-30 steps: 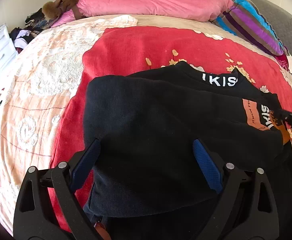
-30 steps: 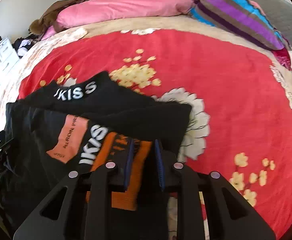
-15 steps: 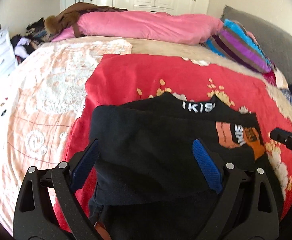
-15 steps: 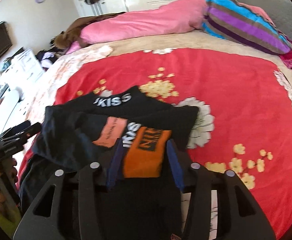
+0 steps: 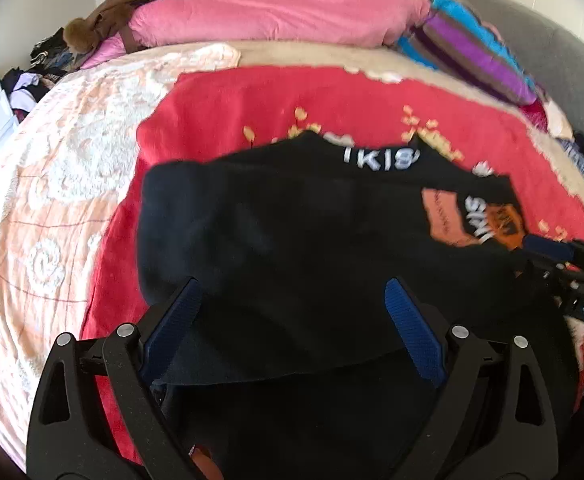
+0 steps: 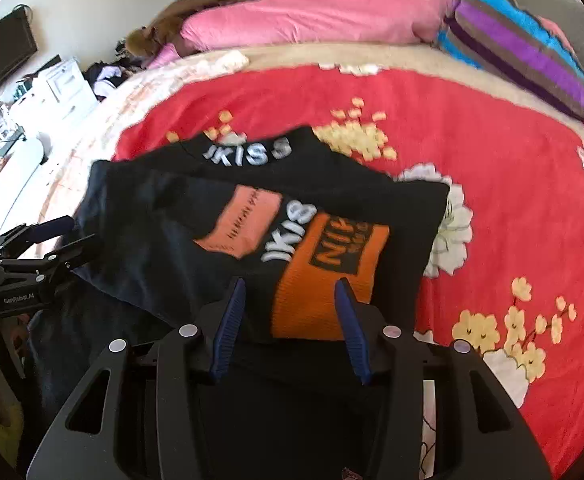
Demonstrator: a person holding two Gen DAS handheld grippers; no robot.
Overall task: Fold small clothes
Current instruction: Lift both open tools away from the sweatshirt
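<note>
A black garment (image 5: 292, 240) with white lettering and orange patches lies folded over on the red floral blanket (image 5: 252, 100). It also shows in the right wrist view (image 6: 212, 216). My left gripper (image 5: 292, 304) is open, its blue pads over the garment's near left part. My right gripper (image 6: 290, 304) is open over the near edge by the orange patch (image 6: 324, 280). Each gripper shows in the other's view: the right one (image 5: 564, 256) at the far right edge, the left one (image 6: 52, 240) at the left.
A pink pillow (image 5: 276, 16) and a striped cushion (image 5: 472, 48) lie at the head of the bed. A cream bedspread (image 5: 52, 184) covers the left side. A white dresser (image 6: 64, 84) and piled clothes (image 5: 40, 64) stand beyond the bed's left edge.
My right gripper has opened and let go of the garment's orange-patch edge. Both grippers first pulled back from the garment, then came closer again.
</note>
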